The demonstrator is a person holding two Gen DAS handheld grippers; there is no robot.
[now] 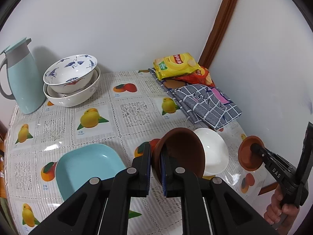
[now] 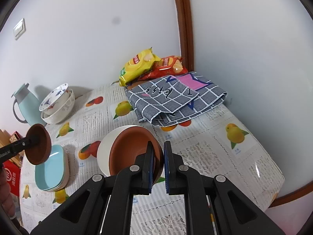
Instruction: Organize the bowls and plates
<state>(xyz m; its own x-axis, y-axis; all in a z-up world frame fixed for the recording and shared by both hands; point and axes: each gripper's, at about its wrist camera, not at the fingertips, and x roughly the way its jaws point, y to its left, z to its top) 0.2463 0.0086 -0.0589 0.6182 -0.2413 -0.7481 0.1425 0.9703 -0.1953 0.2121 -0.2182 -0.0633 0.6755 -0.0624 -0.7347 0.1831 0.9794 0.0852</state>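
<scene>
Each gripper holds a brown bowl by its rim above the table. In the left wrist view my left gripper (image 1: 155,154) is shut on the rim of a brown bowl (image 1: 182,152) that is tipped on its side. A white bowl (image 1: 213,150) shows just behind it. Farther right, my right gripper (image 1: 254,148) is shut on a second brown bowl (image 1: 248,156). In the right wrist view the right gripper (image 2: 158,150) pinches its brown bowl (image 2: 129,150), with the white bowl (image 2: 104,148) behind. The left gripper (image 2: 32,139) holds its own brown bowl (image 2: 39,145) over the blue plates (image 2: 50,170).
Blue square plates (image 1: 88,168) lie at the near left. Stacked patterned bowls (image 1: 72,78) and a pale blue jug (image 1: 19,82) stand at the back left. Crisp bags (image 1: 176,66) and a folded checked cloth (image 1: 205,103) lie in the back right corner by the wall.
</scene>
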